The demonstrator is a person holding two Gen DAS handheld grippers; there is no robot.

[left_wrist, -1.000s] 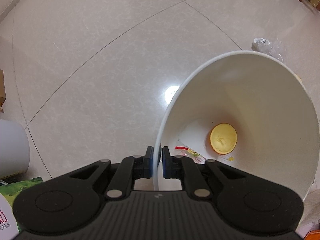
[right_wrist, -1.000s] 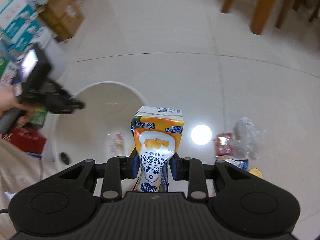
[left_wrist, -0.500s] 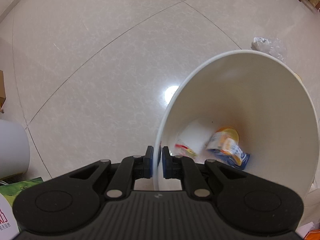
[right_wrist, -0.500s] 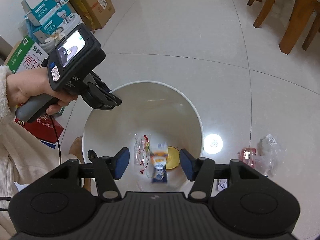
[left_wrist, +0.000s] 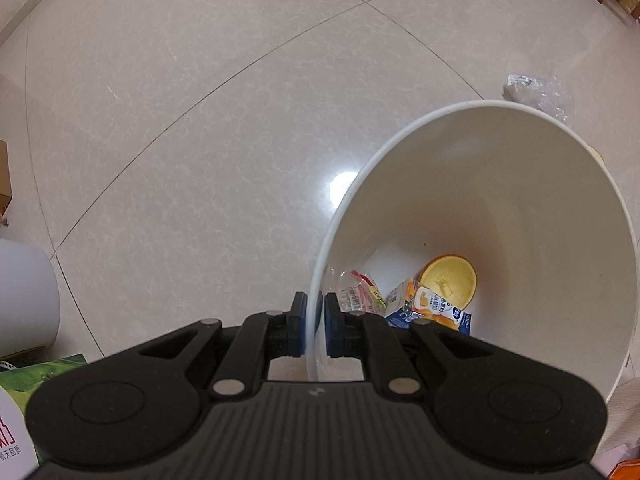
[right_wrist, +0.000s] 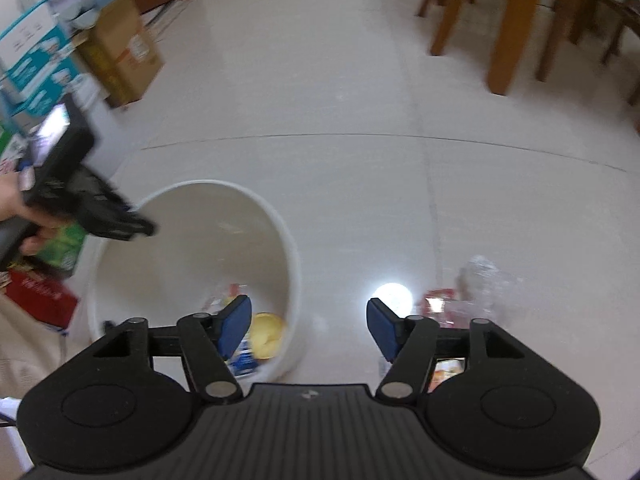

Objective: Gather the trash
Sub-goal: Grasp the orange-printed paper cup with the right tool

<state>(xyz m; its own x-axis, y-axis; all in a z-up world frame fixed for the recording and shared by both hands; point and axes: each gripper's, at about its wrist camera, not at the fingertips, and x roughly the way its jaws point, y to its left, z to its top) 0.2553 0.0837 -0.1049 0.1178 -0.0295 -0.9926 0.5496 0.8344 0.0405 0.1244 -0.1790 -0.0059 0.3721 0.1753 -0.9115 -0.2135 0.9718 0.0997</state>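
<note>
My left gripper (left_wrist: pixel 314 322) is shut on the rim of the white bin (left_wrist: pixel 532 184), one finger inside and one outside the wall. At the bin's bottom lie a juice carton (left_wrist: pixel 430 306), a round yellow lid (left_wrist: pixel 450 282) and a clear wrapper (left_wrist: pixel 358 290). In the right wrist view my right gripper (right_wrist: pixel 309 326) stands open and empty above the bin's right rim (right_wrist: pixel 294 248). On the floor to its right lie a red packet (right_wrist: pixel 438 306) and a crumpled clear plastic bag (right_wrist: pixel 486 280), both blurred.
A person's hand holds the left gripper's body (right_wrist: pixel 68 184) at the left. Cardboard boxes (right_wrist: pixel 120 52) and cartons stand at the far left, wooden chair and table legs (right_wrist: pixel 516 20) at the far right. A white cylinder (left_wrist: pixel 24 296) stands left of the bin.
The right gripper let go of the juice carton, which fell into the bin. It then opened wider and swung right, toward the floor trash. The left gripper kept hold of the rim.
</note>
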